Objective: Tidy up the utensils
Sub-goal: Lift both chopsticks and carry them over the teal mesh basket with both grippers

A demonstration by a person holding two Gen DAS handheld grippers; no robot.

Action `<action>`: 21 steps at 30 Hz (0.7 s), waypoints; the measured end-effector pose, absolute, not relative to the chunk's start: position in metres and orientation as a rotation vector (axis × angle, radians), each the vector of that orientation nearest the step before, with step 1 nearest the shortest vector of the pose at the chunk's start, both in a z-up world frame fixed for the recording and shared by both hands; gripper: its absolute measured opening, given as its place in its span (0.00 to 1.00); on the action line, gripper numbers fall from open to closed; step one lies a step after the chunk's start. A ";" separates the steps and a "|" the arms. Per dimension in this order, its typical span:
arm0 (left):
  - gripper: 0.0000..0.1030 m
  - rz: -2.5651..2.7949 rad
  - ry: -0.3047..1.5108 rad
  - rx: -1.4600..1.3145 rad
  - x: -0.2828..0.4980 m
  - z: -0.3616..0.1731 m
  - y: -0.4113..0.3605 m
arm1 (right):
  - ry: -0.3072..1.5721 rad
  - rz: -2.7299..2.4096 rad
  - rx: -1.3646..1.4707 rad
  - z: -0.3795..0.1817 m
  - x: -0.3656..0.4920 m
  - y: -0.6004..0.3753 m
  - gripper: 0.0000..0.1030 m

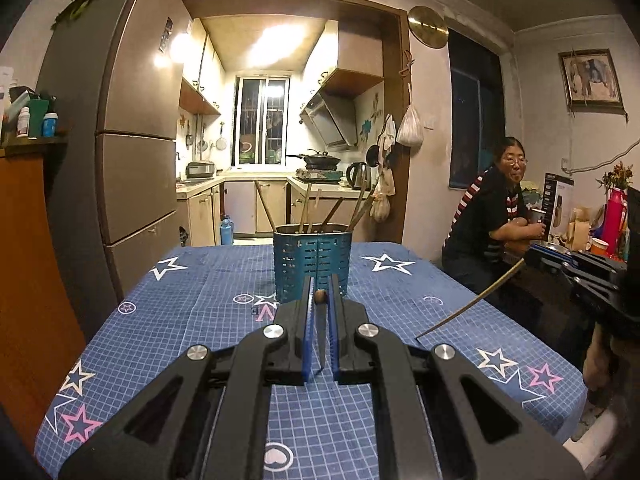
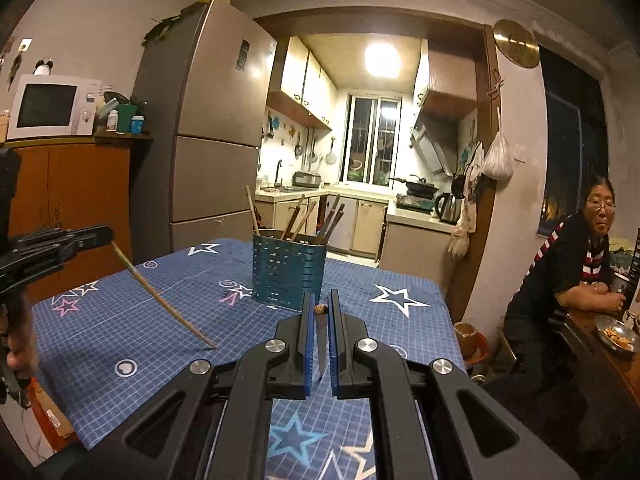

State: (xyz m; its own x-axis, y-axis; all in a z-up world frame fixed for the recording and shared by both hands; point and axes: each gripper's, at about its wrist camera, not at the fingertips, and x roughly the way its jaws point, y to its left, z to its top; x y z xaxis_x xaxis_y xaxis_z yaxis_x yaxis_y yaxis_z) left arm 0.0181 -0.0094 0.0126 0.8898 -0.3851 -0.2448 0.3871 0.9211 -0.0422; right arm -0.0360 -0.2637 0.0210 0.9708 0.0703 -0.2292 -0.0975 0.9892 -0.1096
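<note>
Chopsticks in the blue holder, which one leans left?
The lone chopstick at the holder's left edge; the other chopsticks stand upright or tilt right.

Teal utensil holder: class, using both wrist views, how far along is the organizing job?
Done: several sticks already stand in the teal holder. In hand: the left gripper clamps the left-held chopstick, and the right gripper clamps the right-held chopstick, both short of the holder. Left: dropping both in; no other loose utensils show on the tablecloth.
</note>
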 end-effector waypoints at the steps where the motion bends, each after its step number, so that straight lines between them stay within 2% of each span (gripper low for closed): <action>1: 0.05 -0.402 0.253 0.005 0.020 0.013 -0.009 | 0.229 0.086 -0.118 0.022 -0.033 -0.266 0.07; 7: 0.05 -0.400 0.247 -0.004 0.027 0.015 -0.006 | 0.238 0.113 -0.123 0.021 -0.016 -0.266 0.08; 12: 0.05 -0.386 0.247 -0.025 0.032 0.014 -0.001 | 0.254 0.073 -0.095 -0.002 0.014 -0.275 0.07; 21: 0.05 -0.386 0.259 -0.012 0.042 0.021 0.000 | 0.215 0.085 -0.102 0.020 0.010 -0.273 0.07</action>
State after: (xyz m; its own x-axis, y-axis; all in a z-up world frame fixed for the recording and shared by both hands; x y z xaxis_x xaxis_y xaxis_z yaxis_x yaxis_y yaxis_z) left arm 0.0421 0.0000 0.0210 0.8938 -0.3738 -0.2478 0.3708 0.9268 -0.0605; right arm 0.0103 -0.2734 0.0200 0.9734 0.0731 -0.2173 -0.0950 0.9912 -0.0921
